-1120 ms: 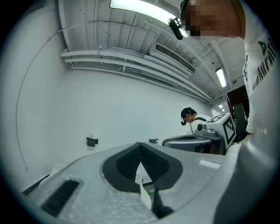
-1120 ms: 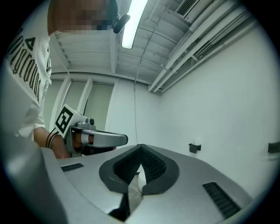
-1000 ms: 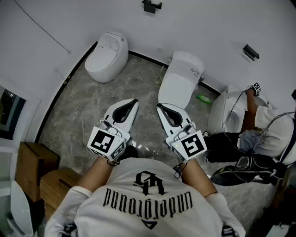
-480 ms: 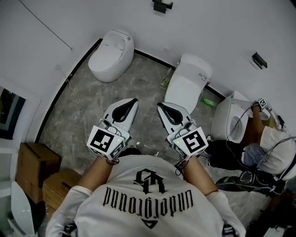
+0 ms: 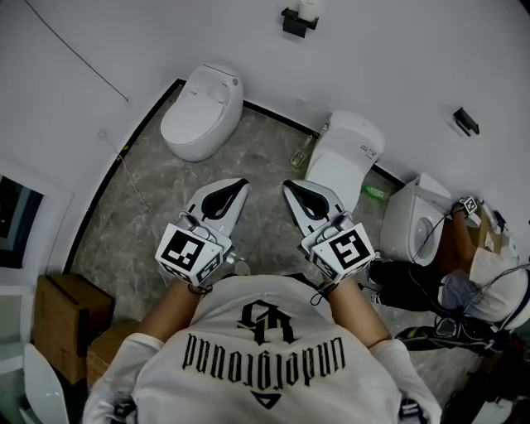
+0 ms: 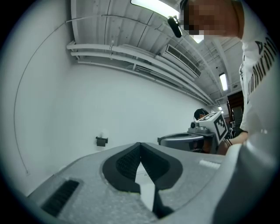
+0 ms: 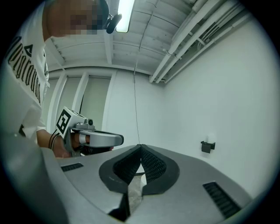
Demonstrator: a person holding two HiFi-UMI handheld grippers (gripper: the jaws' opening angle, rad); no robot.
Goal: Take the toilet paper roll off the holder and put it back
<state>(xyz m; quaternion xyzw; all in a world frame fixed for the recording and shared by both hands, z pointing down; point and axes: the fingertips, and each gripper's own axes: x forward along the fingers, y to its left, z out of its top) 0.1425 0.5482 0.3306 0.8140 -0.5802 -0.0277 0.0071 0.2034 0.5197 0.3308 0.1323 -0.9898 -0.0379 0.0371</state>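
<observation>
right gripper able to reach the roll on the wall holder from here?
Probably not yet. The right gripper, shut and empty, is well short of the toilet paper roll on its wall holder. The floor ahead looks free.

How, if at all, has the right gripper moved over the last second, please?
Yes. The right gripper has moved forward: in the head view the wall holder now sits nearer its tips.
</observation>
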